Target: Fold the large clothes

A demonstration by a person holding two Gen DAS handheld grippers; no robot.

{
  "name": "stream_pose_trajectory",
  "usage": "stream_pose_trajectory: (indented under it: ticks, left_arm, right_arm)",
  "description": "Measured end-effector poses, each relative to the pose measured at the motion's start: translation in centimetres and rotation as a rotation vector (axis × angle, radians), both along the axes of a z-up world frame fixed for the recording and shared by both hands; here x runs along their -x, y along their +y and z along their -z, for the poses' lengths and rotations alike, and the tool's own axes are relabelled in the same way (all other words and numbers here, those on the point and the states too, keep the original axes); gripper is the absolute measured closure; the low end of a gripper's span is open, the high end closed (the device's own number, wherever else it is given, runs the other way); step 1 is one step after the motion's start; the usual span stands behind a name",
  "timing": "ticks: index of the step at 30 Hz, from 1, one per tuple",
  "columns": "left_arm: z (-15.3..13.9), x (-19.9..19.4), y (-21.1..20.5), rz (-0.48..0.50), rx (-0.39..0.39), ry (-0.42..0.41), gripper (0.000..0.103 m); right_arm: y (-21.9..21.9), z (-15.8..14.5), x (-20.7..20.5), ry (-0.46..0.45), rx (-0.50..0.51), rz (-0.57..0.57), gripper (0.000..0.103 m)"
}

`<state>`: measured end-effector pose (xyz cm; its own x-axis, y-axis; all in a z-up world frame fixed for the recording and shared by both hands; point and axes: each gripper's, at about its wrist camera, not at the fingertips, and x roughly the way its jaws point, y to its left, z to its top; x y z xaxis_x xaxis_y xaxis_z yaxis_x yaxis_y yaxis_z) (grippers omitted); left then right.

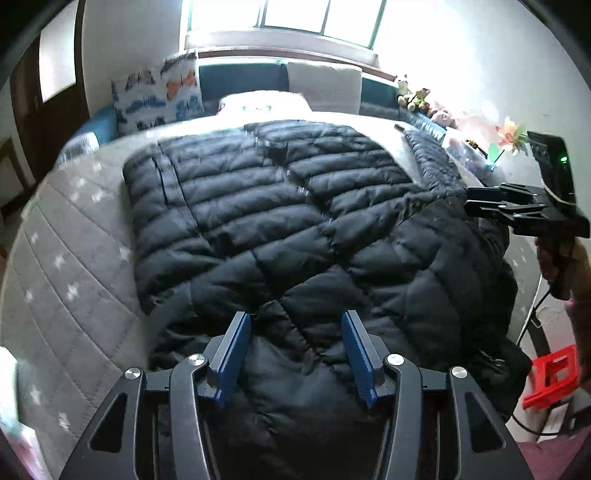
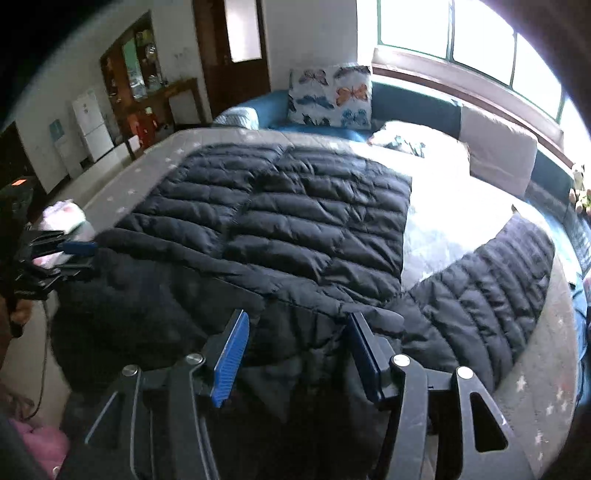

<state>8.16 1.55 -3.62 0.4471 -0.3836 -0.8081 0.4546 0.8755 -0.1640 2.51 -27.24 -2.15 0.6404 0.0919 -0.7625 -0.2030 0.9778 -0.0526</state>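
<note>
Blue-padded fingers of the left gripper (image 1: 295, 350) are seen spread apart over the near end of the black quilted puffer jacket (image 1: 288, 221), with padded fabric bulging between them but not pinched. The right gripper (image 2: 295, 354) is likewise held parted above the dark, bunched near edge, nothing being clamped; whether its pads brush the cloth cannot be told. The jacket is spread across the grey star-patterned bed cover (image 1: 70, 266), its body lying flat toward the window (image 1: 295, 14), one sleeve (image 2: 491, 280) stretched out to the side, and its near part draped over the bed's edge. A butterfly-print cushion (image 2: 332, 96) is propped at the far end, and a red plastic stool (image 1: 554, 373) stands on the floor beside the bed. Trouble is judged most likely from the slippery, puffy shell: only a thin outer layer might be caught, so that the fold slides apart when lifted, and the hanging near part could drag the whole garment off the bed. No brand, label or legible writing can be made out on anything shown.
</note>
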Motion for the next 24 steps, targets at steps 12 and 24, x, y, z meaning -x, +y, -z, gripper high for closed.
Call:
stream_pose_trajectory:
  ticks: [12, 24]
  left_arm:
    - [3.6, -0.2, -1.8, 0.041, -0.129, -0.024, 0.047]
    - [-2.6, 0.3, -8.8, 0.175, -0.097, -0.059, 0.047]
  right_arm:
    - [-4.1, 5.7, -1.2, 0.065, -0.067, 0.077, 0.038]
    - [-1.8, -1.4, 2.3, -0.074, -0.032, 0.024, 0.035]
